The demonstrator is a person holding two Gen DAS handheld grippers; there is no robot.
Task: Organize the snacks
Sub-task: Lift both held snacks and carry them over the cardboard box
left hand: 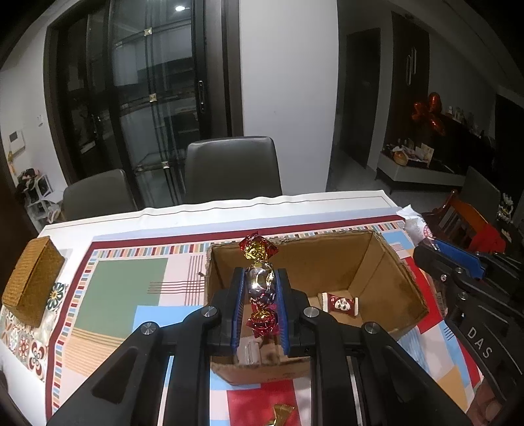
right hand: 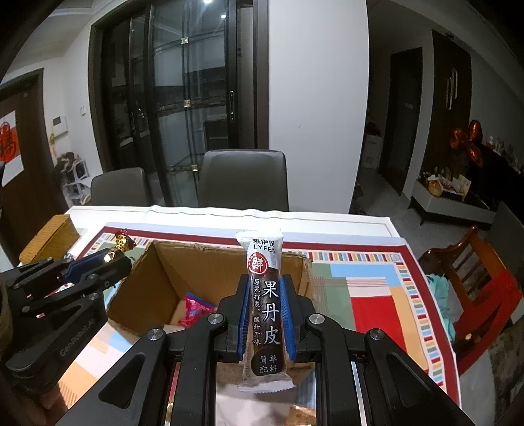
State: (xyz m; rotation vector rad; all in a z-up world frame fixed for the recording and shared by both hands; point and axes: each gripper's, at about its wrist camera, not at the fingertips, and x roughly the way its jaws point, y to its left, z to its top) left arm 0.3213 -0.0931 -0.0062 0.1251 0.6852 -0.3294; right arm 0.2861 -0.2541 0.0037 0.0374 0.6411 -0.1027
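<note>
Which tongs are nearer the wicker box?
Left. The left tongs, shut on a foil candy, are over the carton's left end, the side toward the wicker box. The right tongs, shut on a fruit-leather bar, sit over its opposite end.

A white wall [right hand: 314, 108] stands between dark glass doors [right hand: 183, 98] and a dim hallway. Two grey chairs [right hand: 244, 178] sit behind the counter [right hand: 360, 221], a wooden chair [right hand: 471, 262] to its right. Ceiling lights [right hand: 207, 1] reflect in the glass. A low white cabinet [right hand: 452, 203] carries clutter.
</note>
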